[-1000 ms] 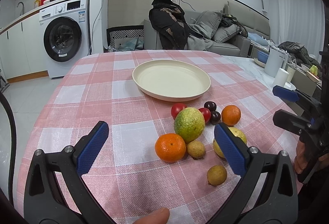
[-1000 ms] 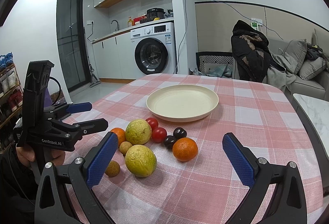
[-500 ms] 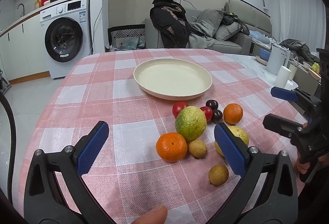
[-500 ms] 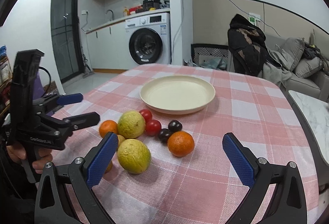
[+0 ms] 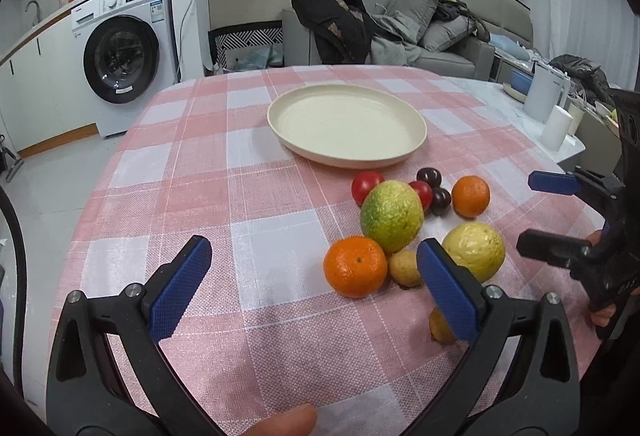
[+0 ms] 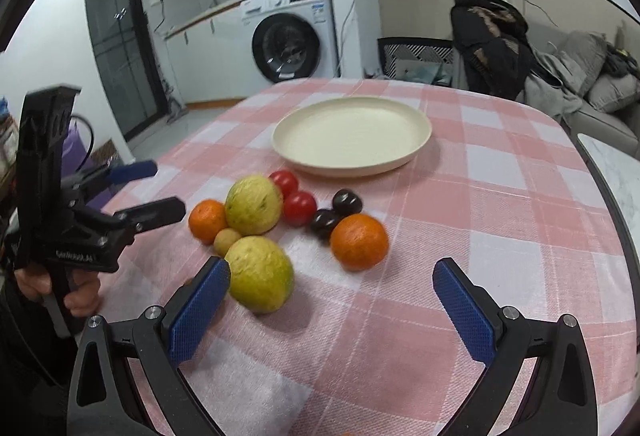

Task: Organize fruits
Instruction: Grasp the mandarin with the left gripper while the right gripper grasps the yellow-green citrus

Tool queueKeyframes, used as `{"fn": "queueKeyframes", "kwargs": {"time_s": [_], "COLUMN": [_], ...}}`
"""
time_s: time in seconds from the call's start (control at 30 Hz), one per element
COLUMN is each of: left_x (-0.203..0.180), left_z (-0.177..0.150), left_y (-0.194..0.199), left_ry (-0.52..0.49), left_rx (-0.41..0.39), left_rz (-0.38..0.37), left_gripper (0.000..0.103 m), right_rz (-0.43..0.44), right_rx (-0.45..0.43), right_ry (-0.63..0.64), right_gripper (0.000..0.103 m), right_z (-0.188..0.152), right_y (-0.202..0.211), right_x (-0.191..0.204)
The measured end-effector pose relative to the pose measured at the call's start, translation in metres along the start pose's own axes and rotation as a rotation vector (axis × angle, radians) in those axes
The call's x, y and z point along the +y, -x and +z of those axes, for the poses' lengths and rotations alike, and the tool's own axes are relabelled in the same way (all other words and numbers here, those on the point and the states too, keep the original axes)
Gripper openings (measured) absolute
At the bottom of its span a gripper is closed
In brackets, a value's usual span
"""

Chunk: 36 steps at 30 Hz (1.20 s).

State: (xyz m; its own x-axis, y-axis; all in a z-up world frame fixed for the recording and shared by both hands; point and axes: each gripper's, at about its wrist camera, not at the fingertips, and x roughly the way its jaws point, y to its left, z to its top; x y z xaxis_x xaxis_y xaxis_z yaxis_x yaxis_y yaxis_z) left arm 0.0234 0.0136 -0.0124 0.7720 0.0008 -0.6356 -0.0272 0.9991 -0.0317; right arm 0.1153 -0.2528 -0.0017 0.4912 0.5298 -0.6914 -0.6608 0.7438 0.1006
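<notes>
- The left gripper (image 5: 312, 288) hangs low over the pink checked tablecloth (image 5: 248, 195), jaws spread wide and holding nothing.
- The right gripper (image 6: 332, 306) is likewise wide open and empty, just above the cloth on the near side of the fruit.
- A cream plate (image 5: 346, 124) sits bare toward the far side of the table, just beyond the cluster of fruit.
- Nearest the plate lie two red tomatoes (image 5: 367, 184), with two dark plums (image 5: 429, 176) to their right.
- A large green fruit (image 5: 391, 216) rests against the tomatoes on their near side.
- In the left wrist view one orange (image 5: 355, 266) lies near and left of the green fruit; a second orange (image 5: 471, 195) lies right of the plums.
- A yellow fruit (image 5: 474, 251) sits at the near right of the group; in the right wrist view it lies just beside that gripper's left blue pad (image 6: 200, 310).
- A small brown fruit (image 5: 405, 268) rests between the near orange and the yellow fruit; another (image 5: 440, 326) is half hidden behind the left gripper's right finger.
- A washing machine (image 5: 124, 53) and a sofa (image 5: 440, 47) fill the background.
</notes>
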Motion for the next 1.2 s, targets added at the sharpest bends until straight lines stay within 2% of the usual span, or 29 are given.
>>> {"fn": "queueKeyframes", "kwargs": {"time_s": [0.17,0.23,0.3,0.43,0.53,0.63,0.77,0.87,0.97,1.2], "left_x": [0.001,0.001,0.001,0.001,-0.003,-0.004,-0.004,-0.003,-0.004,-0.001], "left_z": [-0.001,-0.003,-0.004,-0.005,-0.005,-0.005,-0.005,-0.007,-0.007,-0.005], "left_y": [-0.009,-0.013,-0.017,-0.024,-0.027,-0.033,-0.042,-0.045,-0.045,-0.036], "left_ry": [-0.013,-0.014,-0.012,-0.005,-0.017,-0.016,0.001,0.017,0.003,0.021], "left_rx": [0.048,0.068,0.087,0.120,0.124,0.149,0.183,0.198,0.191,0.145], "left_rz": [0.009,-0.005,-0.012,-0.063,-0.074,-0.096,-0.130,-0.187,-0.184,-0.180], "left_gripper": [0.099,0.096,0.091,0.085,0.083,0.072,0.051,0.037,0.036,0.035], "right_rz": [0.062,0.084,0.106,0.126,0.139,0.143,0.157,0.166,0.175,0.162], "right_rx": [0.068,0.094,0.128,0.162,0.168,0.170,0.171,0.168,0.168,0.156], "right_ry": [0.002,0.000,-0.012,-0.005,-0.011,-0.009,-0.010,-0.007,-0.008,-0.003], "right_gripper": [0.100,0.087,0.081,0.073,0.069,0.062,0.057,0.054,0.049,0.047], "right_z": [-0.002,-0.002,-0.003,-0.004,-0.003,-0.002,0.000,-0.001,0.000,-0.002], "right_y": [-0.015,-0.021,-0.028,-0.035,-0.038,-0.039,-0.040,-0.038,-0.038,-0.037], "right_x": [0.008,0.010,0.012,0.015,0.016,0.018,0.021,0.022,0.023,0.023]}}
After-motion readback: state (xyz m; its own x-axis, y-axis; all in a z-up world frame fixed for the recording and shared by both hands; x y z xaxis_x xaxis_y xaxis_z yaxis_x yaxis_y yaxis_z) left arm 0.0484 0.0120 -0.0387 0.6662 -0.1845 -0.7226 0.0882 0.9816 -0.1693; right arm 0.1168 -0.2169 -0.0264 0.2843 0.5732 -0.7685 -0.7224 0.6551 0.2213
